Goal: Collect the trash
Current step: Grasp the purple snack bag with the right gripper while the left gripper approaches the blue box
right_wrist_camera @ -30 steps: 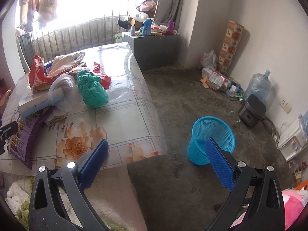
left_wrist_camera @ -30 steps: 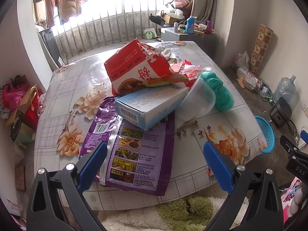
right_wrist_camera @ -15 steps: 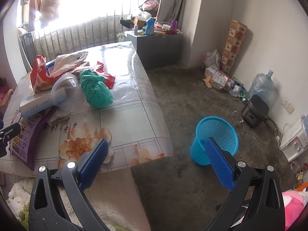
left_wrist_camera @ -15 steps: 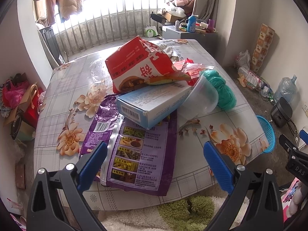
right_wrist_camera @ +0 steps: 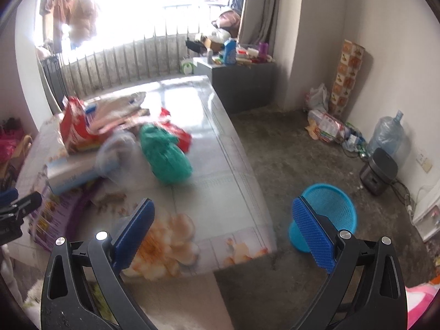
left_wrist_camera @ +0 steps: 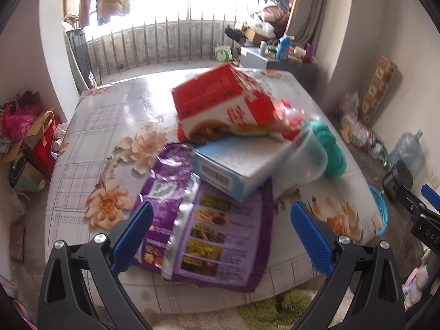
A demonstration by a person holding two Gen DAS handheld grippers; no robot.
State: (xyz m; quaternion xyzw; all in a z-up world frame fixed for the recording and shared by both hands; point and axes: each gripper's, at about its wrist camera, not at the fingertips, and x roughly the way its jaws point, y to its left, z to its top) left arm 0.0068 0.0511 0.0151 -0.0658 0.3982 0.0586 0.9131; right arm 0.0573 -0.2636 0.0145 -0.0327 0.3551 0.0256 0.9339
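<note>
Here, both grippers hang spread wide, holding nothing.
The left gripper [left_wrist_camera: 221, 229] faces the purple bag [left_wrist_camera: 217, 228]; the right gripper [right_wrist_camera: 222, 228] sits near the blue basket [right_wrist_camera: 334, 206].

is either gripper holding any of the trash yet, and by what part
Nothing is held. The left gripper is open above the purple bag, and the right gripper is open over the table edge, near the blue basket.
</note>
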